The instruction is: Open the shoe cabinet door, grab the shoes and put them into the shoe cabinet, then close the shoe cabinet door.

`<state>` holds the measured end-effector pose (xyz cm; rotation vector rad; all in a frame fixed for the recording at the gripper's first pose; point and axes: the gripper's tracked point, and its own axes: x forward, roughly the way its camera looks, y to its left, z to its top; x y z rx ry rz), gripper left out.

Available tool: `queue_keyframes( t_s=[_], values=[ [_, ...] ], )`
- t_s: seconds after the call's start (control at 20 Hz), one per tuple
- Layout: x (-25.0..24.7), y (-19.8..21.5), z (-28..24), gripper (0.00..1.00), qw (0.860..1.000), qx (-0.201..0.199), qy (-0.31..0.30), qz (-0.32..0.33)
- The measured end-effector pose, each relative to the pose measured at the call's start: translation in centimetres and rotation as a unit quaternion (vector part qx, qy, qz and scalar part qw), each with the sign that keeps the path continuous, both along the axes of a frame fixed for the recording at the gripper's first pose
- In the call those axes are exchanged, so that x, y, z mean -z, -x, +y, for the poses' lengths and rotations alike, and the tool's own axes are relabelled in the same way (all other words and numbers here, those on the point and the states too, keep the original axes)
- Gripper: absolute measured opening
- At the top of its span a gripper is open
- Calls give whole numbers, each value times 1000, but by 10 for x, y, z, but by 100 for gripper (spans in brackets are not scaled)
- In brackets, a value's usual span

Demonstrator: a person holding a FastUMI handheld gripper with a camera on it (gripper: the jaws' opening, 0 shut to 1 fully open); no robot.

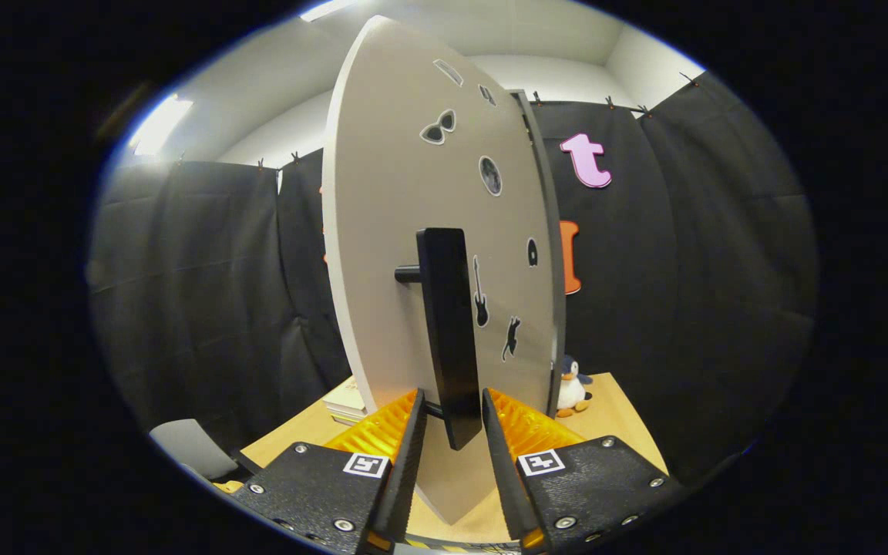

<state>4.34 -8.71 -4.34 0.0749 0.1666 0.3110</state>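
Honestly, looks stiff and light: cabinet door [413, 231] standing ajar on the counter [613, 416], black bar handle [448, 331] sticking out. Claw [450, 420] spread apart around the handle's lower end, not pinching. Best grabbed mid-bar, probably slick.

The gripper [452, 416] had two fingers [382, 432] of bright orange plastic, ribbed across their outer faces, each lined on its inner edge with a dark, finely toothed pad. Behind them sat two black, rough-textured mounting blocks [313, 486], fastened with silver round-head screws near their corners. Each block carried a small square white tag [367, 465] printed with a black fiducial pattern, set close to the finger's base
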Motion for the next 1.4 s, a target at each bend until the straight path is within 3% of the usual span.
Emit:
queue_keyframes(
  t_s=[0.25, 0.5, 0.7, 1.05, 1.4],
  values=[
    [3, -22, 40, 50, 998, -57, -24, 7],
    [4, -51, 84, 58, 995, -93, -27, 10],
    [0, -68, 103, 59, 995, -102, -8, 8],
    [-8, -86, 125, 60, 996, -86, 16, -5],
    [-8, -104, 133, 68, 999, -26, 0, -25]
  ],
)
